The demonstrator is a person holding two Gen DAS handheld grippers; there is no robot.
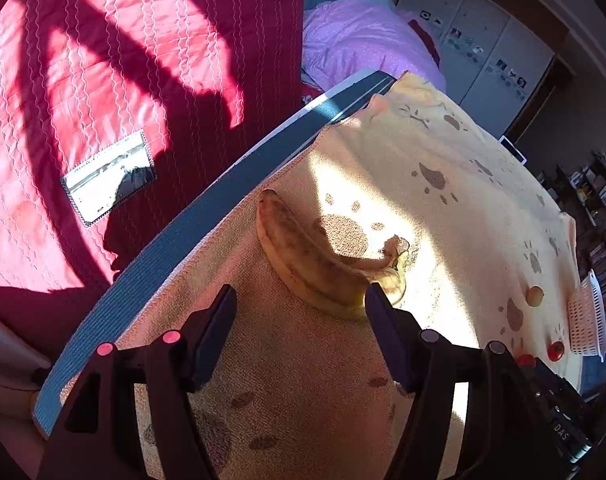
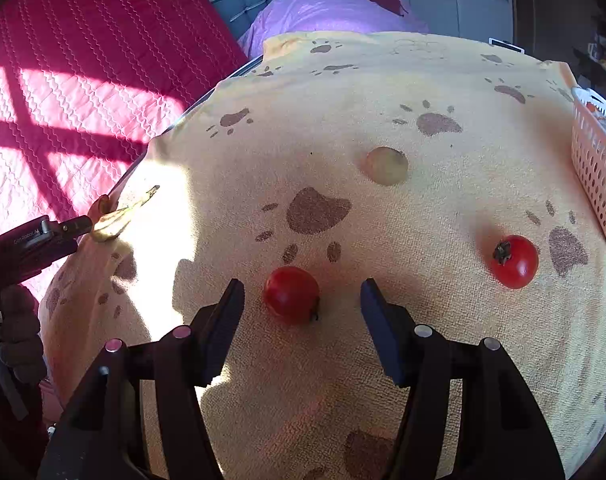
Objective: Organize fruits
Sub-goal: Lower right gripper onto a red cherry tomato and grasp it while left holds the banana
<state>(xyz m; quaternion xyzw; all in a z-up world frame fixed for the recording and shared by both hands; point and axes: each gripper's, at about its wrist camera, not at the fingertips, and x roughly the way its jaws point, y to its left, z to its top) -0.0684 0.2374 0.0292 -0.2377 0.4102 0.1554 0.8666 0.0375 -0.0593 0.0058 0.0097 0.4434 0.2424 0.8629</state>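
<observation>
The banana (image 1: pixel 307 256) lies on the paw-print towel (image 1: pixel 443 168) of the desk, near its left edge; the left hand-held gripper (image 1: pixel 301 302) stands half open just before the banana, right finger beside its end, gripping nothing; the right hand-held gripper (image 2: pixel 303 296) is also half open, with a tomato (image 2: pixel 291 294) between its fingers but untouched; far from the banana sit a second tomato (image 2: pixel 515 261), a pale round fruit (image 2: pixel 386 165) and a basket (image 2: pixel 595 176).

A yellow towel (image 2: pixel 383 320) with brown paw prints covers the tabletop (image 1: pixel 207 216). On it lie a banana (image 1: pixel 303 256), two red tomatoes (image 2: pixel 291 294), a pale round fruit (image 2: pixel 386 165) and a basket (image 2: pixel 595 160).
</observation>
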